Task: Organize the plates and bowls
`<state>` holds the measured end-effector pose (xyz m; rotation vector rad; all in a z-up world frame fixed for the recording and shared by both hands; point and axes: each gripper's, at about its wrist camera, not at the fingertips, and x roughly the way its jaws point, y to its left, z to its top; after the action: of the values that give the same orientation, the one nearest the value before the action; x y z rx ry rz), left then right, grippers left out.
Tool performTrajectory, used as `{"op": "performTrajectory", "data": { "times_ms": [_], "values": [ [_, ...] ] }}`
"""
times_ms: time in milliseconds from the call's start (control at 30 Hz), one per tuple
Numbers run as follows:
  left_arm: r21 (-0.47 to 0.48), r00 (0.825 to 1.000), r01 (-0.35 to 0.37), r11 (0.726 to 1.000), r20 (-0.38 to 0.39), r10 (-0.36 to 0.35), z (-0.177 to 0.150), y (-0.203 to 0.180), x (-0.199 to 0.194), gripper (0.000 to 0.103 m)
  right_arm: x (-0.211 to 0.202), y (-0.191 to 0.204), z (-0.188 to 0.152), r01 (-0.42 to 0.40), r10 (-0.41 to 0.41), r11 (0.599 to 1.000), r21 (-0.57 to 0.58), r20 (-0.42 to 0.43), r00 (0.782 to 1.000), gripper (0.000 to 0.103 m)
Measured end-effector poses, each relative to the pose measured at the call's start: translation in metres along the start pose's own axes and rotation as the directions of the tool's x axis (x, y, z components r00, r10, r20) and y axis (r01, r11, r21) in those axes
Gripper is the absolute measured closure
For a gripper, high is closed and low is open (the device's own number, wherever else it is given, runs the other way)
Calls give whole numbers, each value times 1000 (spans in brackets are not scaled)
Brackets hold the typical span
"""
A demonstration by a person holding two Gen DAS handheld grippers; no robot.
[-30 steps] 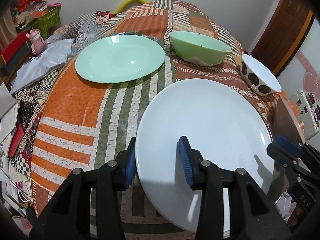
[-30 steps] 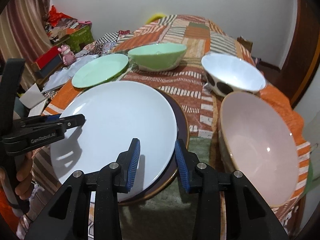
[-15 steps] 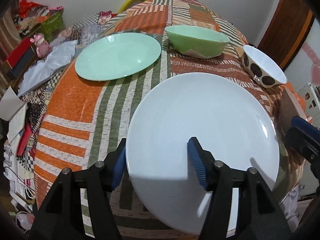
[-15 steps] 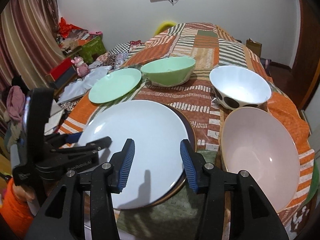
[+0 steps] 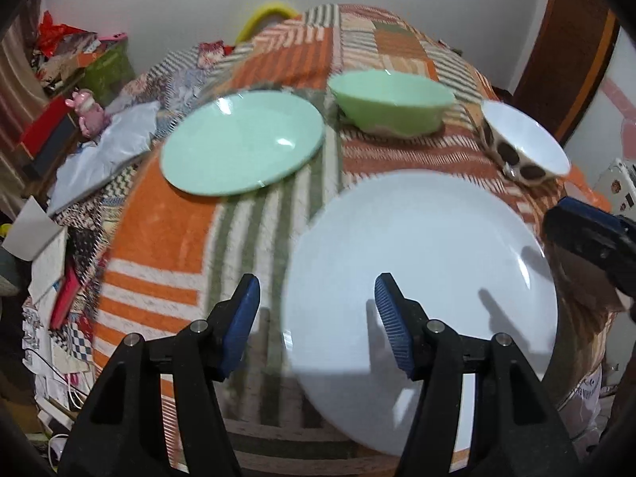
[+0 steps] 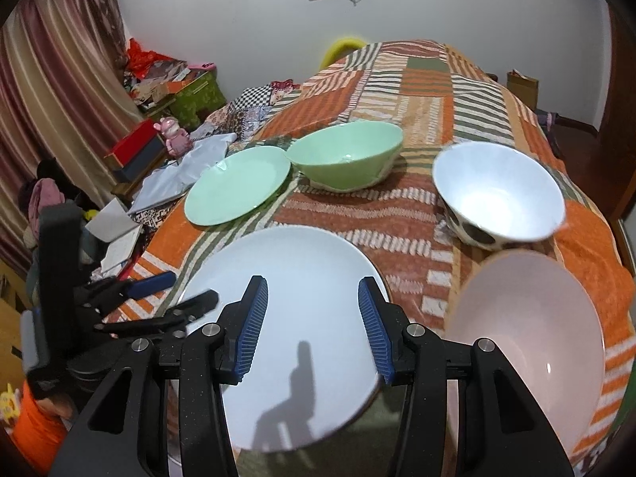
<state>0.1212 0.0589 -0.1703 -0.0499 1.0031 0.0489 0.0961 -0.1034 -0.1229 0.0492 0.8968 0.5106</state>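
The white plate (image 6: 302, 318) lies at the near edge of the quilted table (image 5: 167, 234), with bare cloth open to its left. The left gripper (image 5: 316, 324) has just been opening; its jaws stand apart, straddling the plate's left rim without pressing. The right gripper (image 6: 312, 328), also just opened, hangs empty above the plate, beside the pink bowl (image 6: 524, 342).

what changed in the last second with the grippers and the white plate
Both grippers have just been opening. The left gripper let go of the white plate, whose rim now sits loose between its fingers. The right gripper widened and backed up off the plate. The green plate and the bowls stayed put.
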Motion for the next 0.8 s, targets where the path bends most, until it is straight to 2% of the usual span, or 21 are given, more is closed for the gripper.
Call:
{"op": "performTrajectory", "data": {
  "times_ms": [167,400,633,800],
  "values": [
    [-49,999,-8,999,38,10,24,34,-10,43,11,13,17,-9,9,999,-44,-4,1000,59],
    [-134,998,-32,990,52,39,59,93,-5,43,44,35,48,-37,34,995,-87,-36,999,59],
    [-184,999,-45,982,16,49,87,142,26,42,94,47,67,-54,41,994,-100,-125,991,59],
    [-161,998,-56,985,-17,54,95,160,69,42,131,57,70,-34,8,989,-142,-179,984,59]
  ]
}}
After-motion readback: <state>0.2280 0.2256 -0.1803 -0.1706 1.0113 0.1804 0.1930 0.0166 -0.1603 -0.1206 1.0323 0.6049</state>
